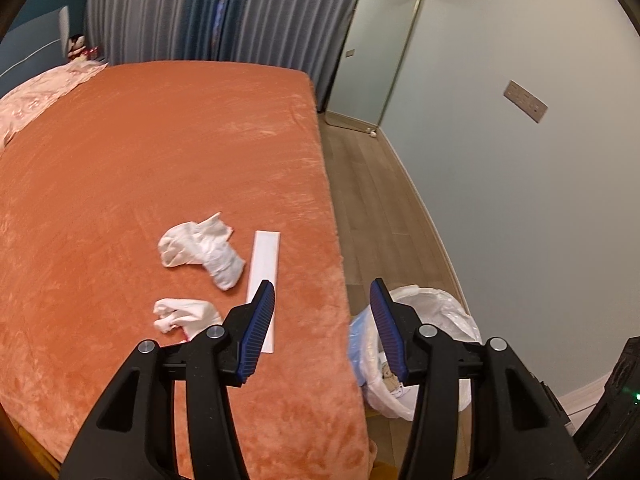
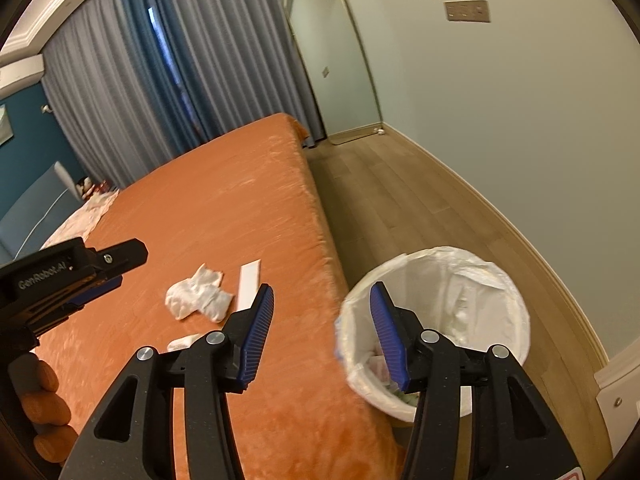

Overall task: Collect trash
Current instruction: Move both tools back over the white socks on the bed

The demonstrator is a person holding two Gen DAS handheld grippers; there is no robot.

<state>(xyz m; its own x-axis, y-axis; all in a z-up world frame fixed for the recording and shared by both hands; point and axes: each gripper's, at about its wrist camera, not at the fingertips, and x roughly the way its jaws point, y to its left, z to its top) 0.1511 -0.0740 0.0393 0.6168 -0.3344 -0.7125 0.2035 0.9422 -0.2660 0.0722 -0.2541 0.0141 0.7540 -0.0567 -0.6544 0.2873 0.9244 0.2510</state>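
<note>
Right wrist view: claw (image 2: 322, 304) spread wide, straddling bed edge (image 2: 320, 240), bin (image 2: 516, 300) alongside.

Bedspread (image 1: 160, 152): plush orange cloth, soft nap with a faint sheen. Tissues (image 1: 200, 250): crumpled white paper, matt. Strip (image 1: 264, 280): smooth white, flat. Bin liner (image 2: 460, 292): thin crinkled translucent plastic. Floor (image 2: 400, 200): wood planks, matt. Gripper pads (image 1: 260, 328): ribbed blue rubber-like on matt black plastic.
</note>
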